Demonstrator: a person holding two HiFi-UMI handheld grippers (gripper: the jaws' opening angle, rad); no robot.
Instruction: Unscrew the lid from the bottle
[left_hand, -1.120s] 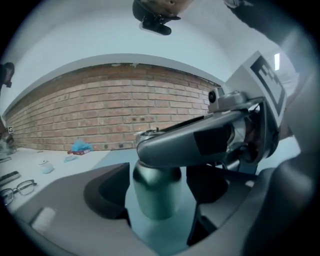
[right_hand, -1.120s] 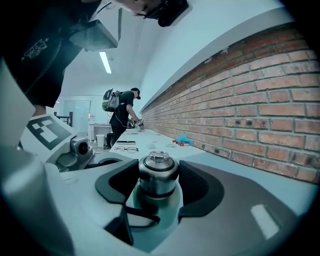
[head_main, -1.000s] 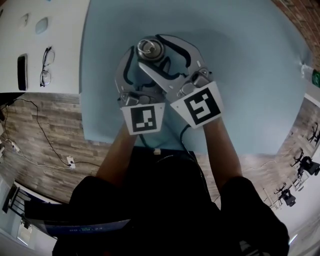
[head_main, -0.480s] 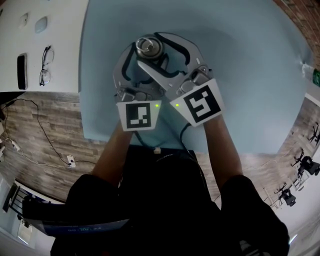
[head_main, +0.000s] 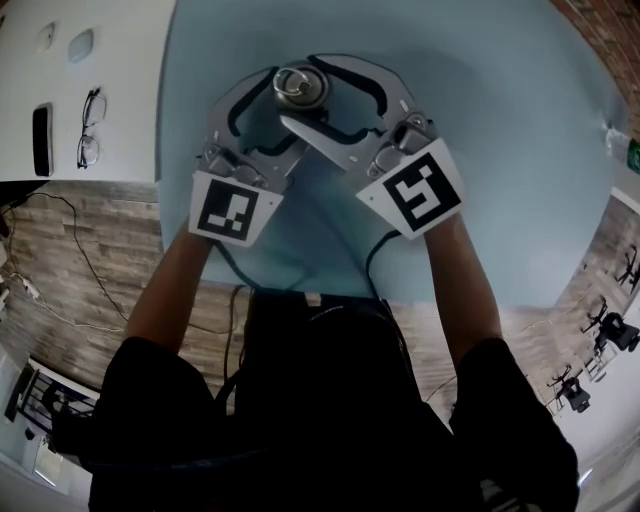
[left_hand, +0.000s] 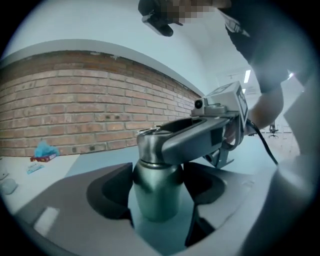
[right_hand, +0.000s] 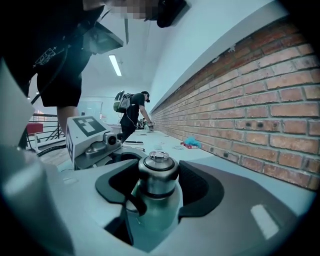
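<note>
Head view: lid (head_main: 300, 87) tops upright bottle (left_hand: 157, 195).

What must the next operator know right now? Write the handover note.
Left gripper: jaws have just been closing; pads appear to press the body of the bottle, which stands upright on the blue table.
Right gripper: shut on the lid.
Done: both grips look set.
Left: the lid sits on the bottle, not yet off; twist it off while the other gripper steadies the body.
</note>
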